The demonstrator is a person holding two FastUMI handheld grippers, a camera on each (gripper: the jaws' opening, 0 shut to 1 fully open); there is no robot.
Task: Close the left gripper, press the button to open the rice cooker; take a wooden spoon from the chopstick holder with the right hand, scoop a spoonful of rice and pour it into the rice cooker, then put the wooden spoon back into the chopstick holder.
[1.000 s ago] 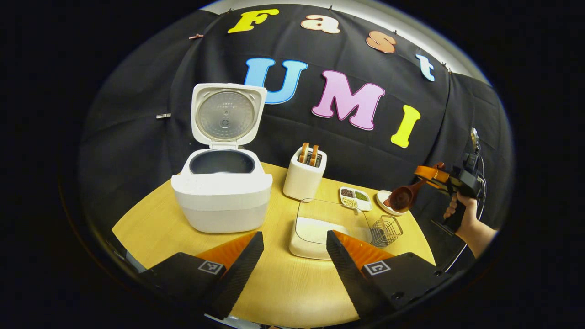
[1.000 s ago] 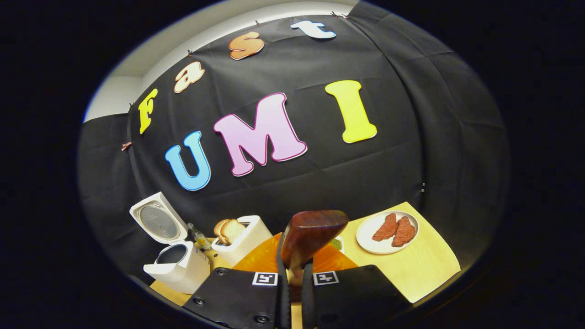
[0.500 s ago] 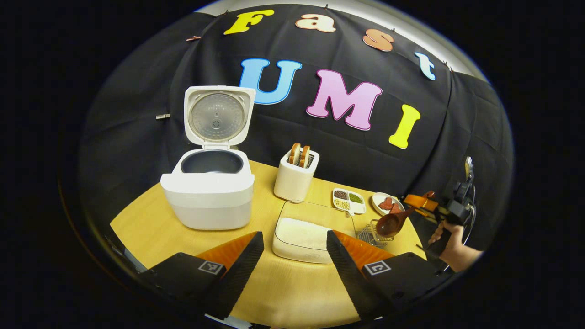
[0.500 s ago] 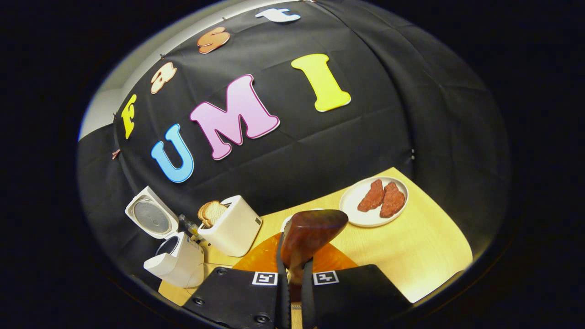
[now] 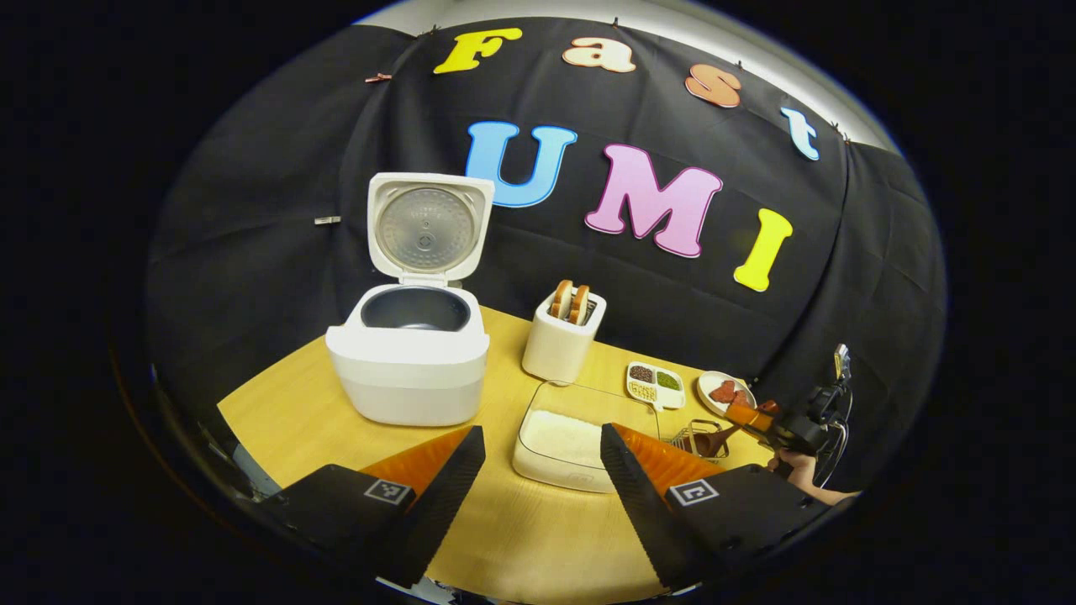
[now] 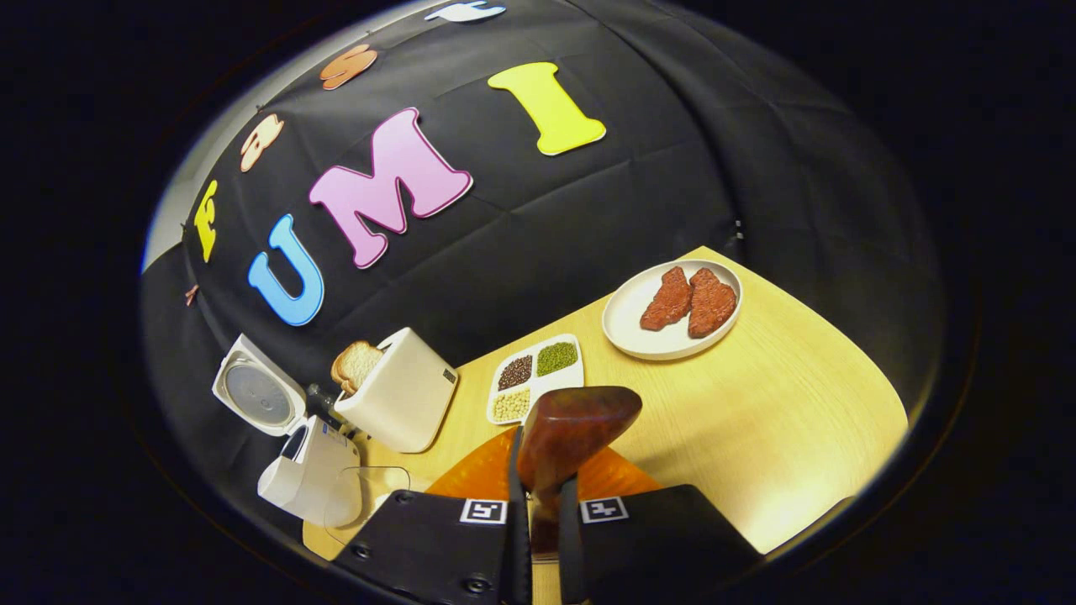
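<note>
The white rice cooker [image 5: 408, 361] stands on the table with its lid [image 5: 427, 228] raised and its dark pot bare. My left gripper [image 5: 540, 432] hangs open over the table's near side, nothing between its fingers, with a clear box of white rice [image 5: 559, 445] just beyond it. To the right a hand holds my right gripper [image 5: 761, 420] low, shut on the handle of the wooden spoon [image 5: 713, 440], whose bowl is at the wire chopstick holder [image 5: 688, 435]. In the right gripper view the spoon's bowl [image 6: 572, 428] sticks up from my right gripper [image 6: 542, 458], with the cooker [image 6: 307, 479] far left.
A white toaster [image 5: 559, 344] with bread slices stands behind the rice box. A divided dish of beans [image 6: 534, 378] and a plate [image 6: 626, 323] with two meat pieces sit at the back right. The wooden table [image 6: 756, 437] ends close on the right.
The right gripper has come down with the spoon from well above the table to the wire holder. The left gripper has stayed open, its view shifting only slightly.
</note>
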